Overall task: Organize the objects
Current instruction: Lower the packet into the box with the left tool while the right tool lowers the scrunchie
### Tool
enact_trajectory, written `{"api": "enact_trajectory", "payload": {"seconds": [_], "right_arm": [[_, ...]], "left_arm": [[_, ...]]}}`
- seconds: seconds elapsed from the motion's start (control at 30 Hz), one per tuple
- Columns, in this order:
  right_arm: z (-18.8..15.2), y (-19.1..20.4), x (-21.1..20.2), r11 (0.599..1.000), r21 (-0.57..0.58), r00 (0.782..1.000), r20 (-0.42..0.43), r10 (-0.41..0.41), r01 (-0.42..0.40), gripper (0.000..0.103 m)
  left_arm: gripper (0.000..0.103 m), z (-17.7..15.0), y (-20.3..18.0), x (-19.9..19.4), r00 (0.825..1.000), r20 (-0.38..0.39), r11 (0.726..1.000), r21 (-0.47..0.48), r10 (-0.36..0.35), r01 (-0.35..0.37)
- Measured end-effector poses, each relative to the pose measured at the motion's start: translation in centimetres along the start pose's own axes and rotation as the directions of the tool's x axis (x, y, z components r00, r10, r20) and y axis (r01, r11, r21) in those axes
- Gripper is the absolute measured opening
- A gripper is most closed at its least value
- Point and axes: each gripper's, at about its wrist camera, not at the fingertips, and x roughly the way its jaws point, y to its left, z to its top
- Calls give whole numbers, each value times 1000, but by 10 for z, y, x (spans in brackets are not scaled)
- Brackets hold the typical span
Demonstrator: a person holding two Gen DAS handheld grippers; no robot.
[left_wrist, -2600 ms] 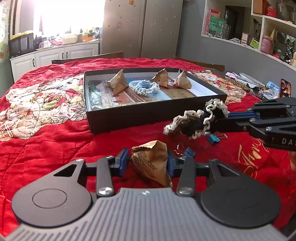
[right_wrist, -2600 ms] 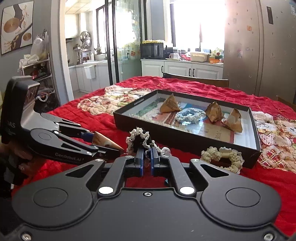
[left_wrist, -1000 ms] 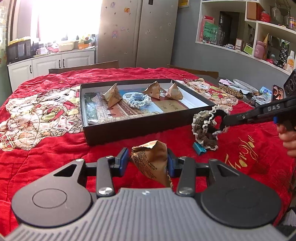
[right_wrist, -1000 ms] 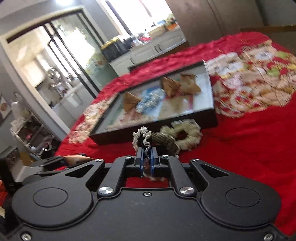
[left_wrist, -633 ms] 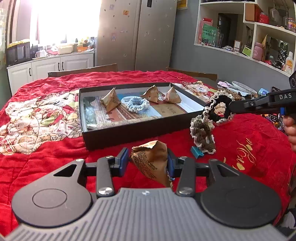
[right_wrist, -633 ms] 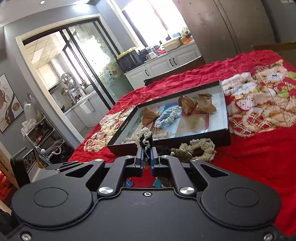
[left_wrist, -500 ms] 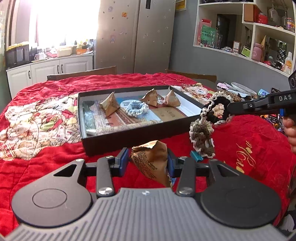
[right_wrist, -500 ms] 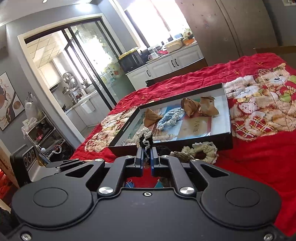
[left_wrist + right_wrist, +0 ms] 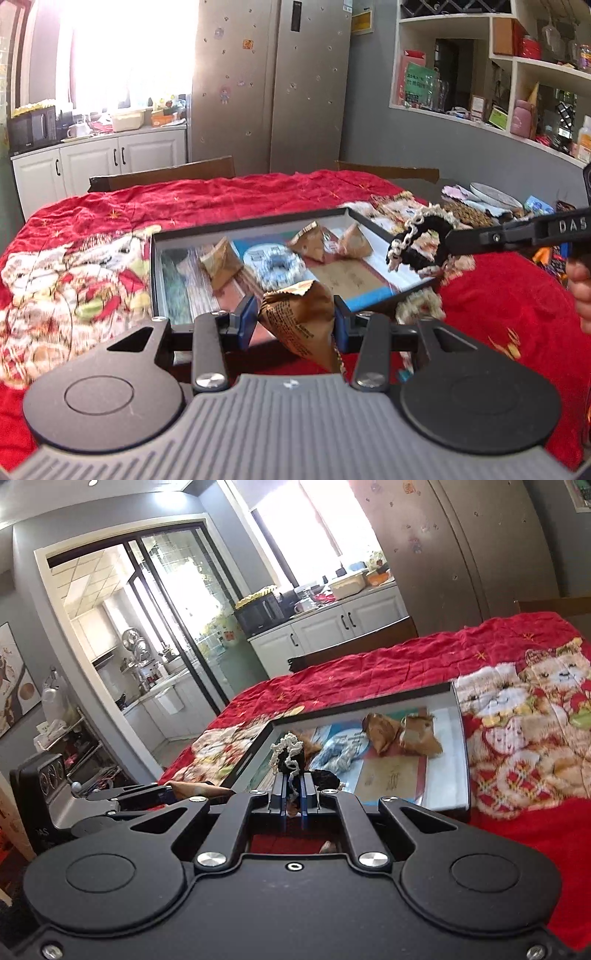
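Two things are held above the red quilt (image 9: pixel 221 199): a brown paper packet (image 9: pixel 299 317), folded to a crumpled cone with printed text, and a black scrunchie (image 9: pixel 421 243) edged in cream lace. Beyond both lies a shallow black box (image 9: pixel 255 225) holding three more brown packets and a pale blue scrunchie (image 9: pixel 273 262). The left hand-held gripper (image 9: pixel 295 319) pinches the packet between its blue pads; the right hand-held gripper (image 9: pixel 293 794), pressed together, clamps the black scrunchie over the box's near edge.

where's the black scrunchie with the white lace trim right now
In the left wrist view the black scrunchie hangs at right, pinched in the right tool, above the black tray's right corner and not lying in it.
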Motion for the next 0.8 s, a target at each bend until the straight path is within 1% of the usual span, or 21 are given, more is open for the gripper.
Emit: {"api": "enact_trajectory", "payload": {"seconds": [0.13,0.33,0.47,0.8], "right_arm": [[9,-2,17,1000,2,1000,5,-18,18,7],[21,-1,53,999,1,999,0,-35,35,7],[26,-1,81,998,-7,998,5,-58,58,7],[30,-2,135,995,-24,995,11,-94,95,7]], "left_arm": [[45,12,8,17,999,2,999,-18,32,-32],[45,21,22,39,997,-9,996,-46,80,-80],[45,21,31,53,994,-23,992,-61,106,-107],[45,19,43,80,989,-39,986,-87,139,-142]]}}
